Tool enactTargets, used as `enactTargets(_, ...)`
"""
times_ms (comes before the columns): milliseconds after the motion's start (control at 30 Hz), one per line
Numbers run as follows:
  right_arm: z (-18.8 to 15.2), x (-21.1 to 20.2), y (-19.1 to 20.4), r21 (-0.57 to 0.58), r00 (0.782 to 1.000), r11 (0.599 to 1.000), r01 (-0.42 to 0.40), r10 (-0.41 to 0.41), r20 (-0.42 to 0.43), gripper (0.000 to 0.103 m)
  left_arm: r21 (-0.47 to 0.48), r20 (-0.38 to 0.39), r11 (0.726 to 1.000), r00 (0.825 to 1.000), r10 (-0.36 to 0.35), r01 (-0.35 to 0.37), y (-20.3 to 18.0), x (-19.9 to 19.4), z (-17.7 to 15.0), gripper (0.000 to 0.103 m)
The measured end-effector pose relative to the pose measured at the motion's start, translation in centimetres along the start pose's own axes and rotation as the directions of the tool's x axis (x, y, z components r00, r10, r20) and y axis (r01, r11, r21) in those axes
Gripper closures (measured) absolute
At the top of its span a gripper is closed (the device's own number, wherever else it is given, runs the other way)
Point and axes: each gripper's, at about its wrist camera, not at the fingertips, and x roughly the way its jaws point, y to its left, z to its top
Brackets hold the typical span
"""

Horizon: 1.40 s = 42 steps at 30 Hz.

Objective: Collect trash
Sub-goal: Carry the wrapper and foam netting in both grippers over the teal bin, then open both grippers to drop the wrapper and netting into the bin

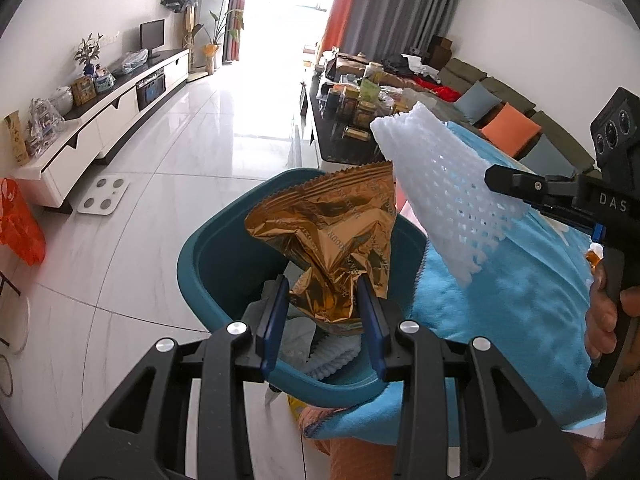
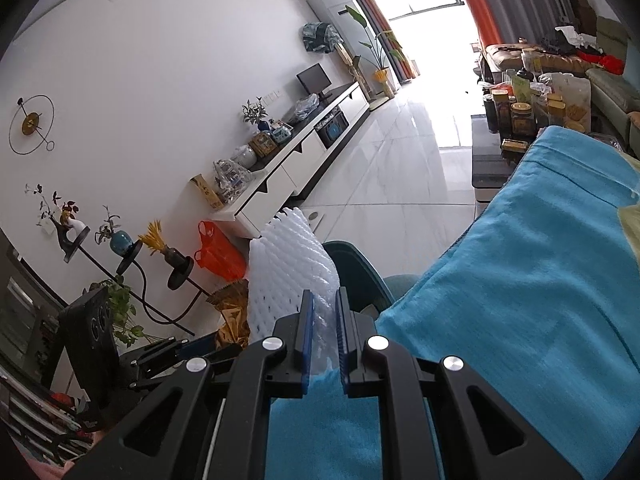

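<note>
My left gripper (image 1: 323, 292) is shut on the lower end of a crumpled gold foil wrapper (image 1: 332, 236), which hangs just above a teal bin (image 1: 208, 264). Paper and other white scraps lie inside the bin. My right gripper (image 2: 324, 300) is shut on a white foam net sleeve (image 2: 288, 268). From the left wrist view that foam sleeve (image 1: 444, 196) sticks out up and to the left, to the right of the bin, with the right gripper (image 1: 496, 180) on its edge. In the right wrist view the gold wrapper (image 2: 232, 312) and the bin's rim (image 2: 356, 264) show past the foam.
A blue cloth (image 1: 512, 304) covers a surface to the right of the bin. A cluttered low table (image 1: 352, 120) and a sofa (image 1: 512, 120) stand behind. A white TV cabinet (image 1: 100, 120), a bathroom scale (image 1: 103, 199) and an orange bag (image 1: 20, 224) are on the left over glossy tile floor.
</note>
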Motion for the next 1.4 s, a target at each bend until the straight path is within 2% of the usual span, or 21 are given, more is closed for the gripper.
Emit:
enactTargets(600, 0.3, 3.9, 0.5, 0.029, 0.998, 0.999, 0.029, -0.027, -0.064, 0.09, -0.04, -0.063, 0.998, 0.997, 0.052, -0.055, 0.6, 2.7, 0.2, 0.067)
enactTargets(833, 0.0, 5.2, 1.1, 0.031, 0.995, 0.999, 0.04, -0.037, -0.089, 0.077, -0.11, -0.09, 0.991, 0.994, 0.065, -0.075, 1.5, 4.4, 0.2, 0.061)
enactTargets(933, 0.1, 5.2, 0.9, 0.031, 0.995, 0.999, 0.035, -0.032, -0.09, 0.076, -0.127, -0.092, 0.989, 0.994, 0.065, -0.077, 1.7, 4.7, 0.1, 0.061)
enactTargets(1033, 0.0, 4.6, 0.9, 0.026, 0.996, 0.999, 0.03, -0.027, -0.084, 0.076, -0.121, -0.077, 0.99, 0.995, 0.059, -0.068, 1.5, 4.2, 0.0, 0.06)
enactTargets(1133, -0.1, 3.8, 0.9, 0.013, 0.997, 1.0, 0.026, -0.025, -0.072, 0.076, -0.103, -0.047, 0.993, 0.997, 0.057, -0.061, 0.8, 3.2, -0.1, 0.053)
enactTargets(1233, -0.5, 2.6, 1.0, -0.01, 0.998, 1.0, 0.025, -0.025, -0.06, 0.072, -0.081, -0.007, 0.995, 0.998, 0.057, -0.057, 0.1, 1.9, 0.1, 0.051)
enactTargets(1400, -1.4, -0.7, 1.1, -0.061, 0.999, 0.998, 0.03, -0.031, -0.022, 0.071, -0.019, 0.069, 1.0, 0.998, 0.003, -0.002, -2.3, -0.6, 0.1, 0.045)
